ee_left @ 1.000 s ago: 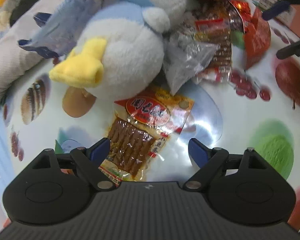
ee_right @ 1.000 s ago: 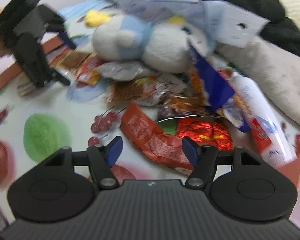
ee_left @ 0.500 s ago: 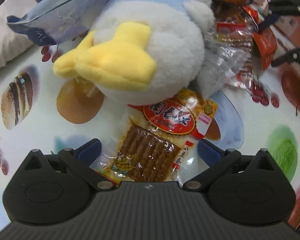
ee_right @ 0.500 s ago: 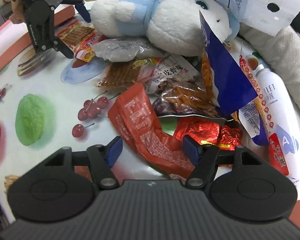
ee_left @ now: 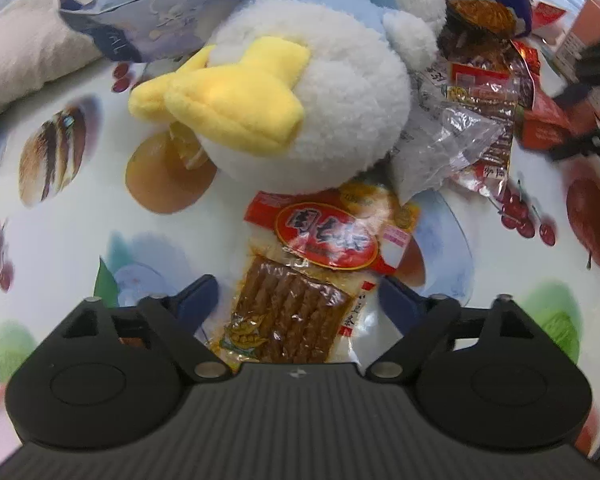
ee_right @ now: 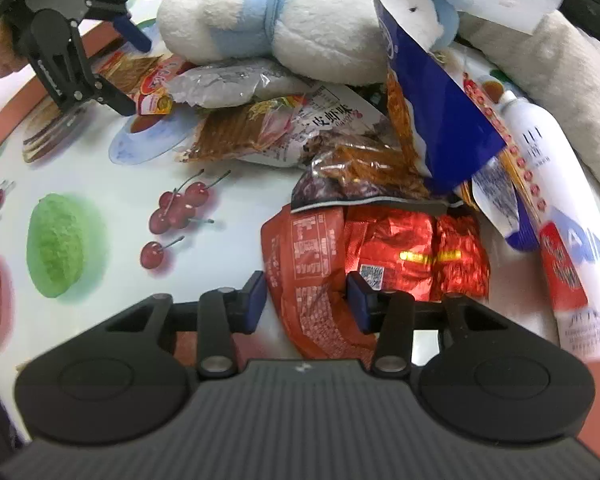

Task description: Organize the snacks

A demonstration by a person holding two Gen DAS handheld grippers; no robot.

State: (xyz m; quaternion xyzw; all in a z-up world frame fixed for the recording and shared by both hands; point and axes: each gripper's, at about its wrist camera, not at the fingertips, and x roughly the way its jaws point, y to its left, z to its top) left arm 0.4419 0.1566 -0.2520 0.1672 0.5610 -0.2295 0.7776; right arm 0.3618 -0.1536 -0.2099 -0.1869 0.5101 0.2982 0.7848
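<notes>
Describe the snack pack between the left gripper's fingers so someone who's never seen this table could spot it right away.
Find the big white plush duck with the yellow beak. The pack lies flat on the fruit-print tablecloth just below the duck, its top edge tucked under it, between the closing jaws of the left gripper. Unlike the crumpled clear bag beside it, it has a red oval label above brown sticks behind a clear window.

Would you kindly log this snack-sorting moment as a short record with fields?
surface: fruit-print tablecloth
left tongs: closing, astride the spicy-strip packet, pads not yet pressing
right tongs: closing around the orange-red packet, pads apart from it
pile: plush duck lying on snack packets
beside pile: white bottle, lying down
foil item: red foil packet, right of the orange-red packet
</notes>
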